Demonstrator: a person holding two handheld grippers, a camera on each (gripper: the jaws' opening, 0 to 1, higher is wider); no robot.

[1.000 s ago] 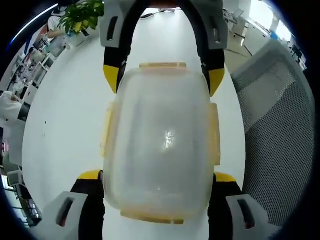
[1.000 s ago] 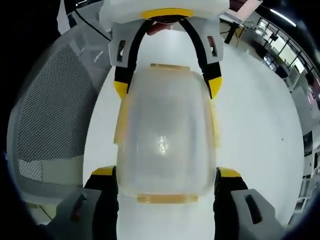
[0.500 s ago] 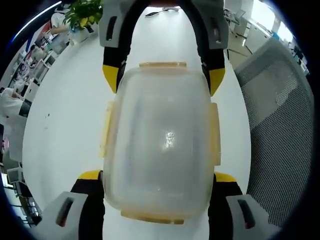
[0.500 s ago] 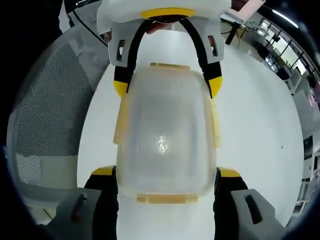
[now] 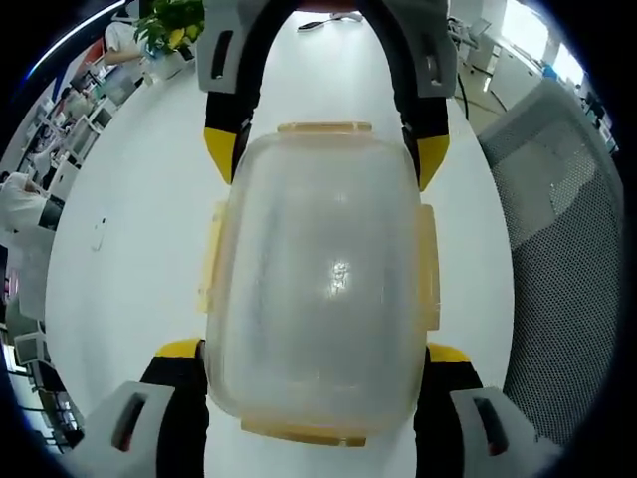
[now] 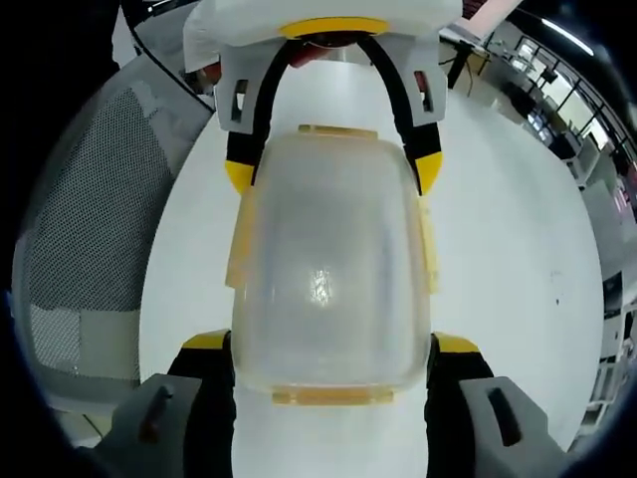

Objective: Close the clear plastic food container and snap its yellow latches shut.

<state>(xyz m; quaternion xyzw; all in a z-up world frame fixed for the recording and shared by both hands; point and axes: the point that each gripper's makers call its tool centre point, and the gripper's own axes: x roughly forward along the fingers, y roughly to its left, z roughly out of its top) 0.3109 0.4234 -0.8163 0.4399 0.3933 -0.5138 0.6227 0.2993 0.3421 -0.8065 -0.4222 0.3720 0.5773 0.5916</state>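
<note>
Jaws of the left gripper (image 5: 317, 349) stand wide apart along the two long sides of the container (image 5: 320, 289), at its near end, their yellow tips against or just beside its walls; whether they press hard enough to carry it I cannot tell. The right gripper (image 6: 331, 344) does the same from the opposite end, and each gripper shows at the far end of the other's view, so the box is bracketed between the two.

The container is seen from above, lid on, cloudy clear plastic, over a white bench (image 5: 129, 249) that fills the ground below it. Whether it rests on the bench or is held just off it cannot be read. A mesh-backed chair (image 5: 567, 269) stands past one long edge of the bench, and a potted plant (image 5: 171, 18) sits toward a far corner.

The yellow latches (image 5: 428, 264) on the long sides and at both ends look flat against the rim, though the haze makes it unclear whether each one has clicked home.

To do this step well, I judge, keep the lid seated evenly, steady one end with one gripper, and press one latch at a time squarely toward the wall, beginning with opposite sides so the lid cannot rock.
</note>
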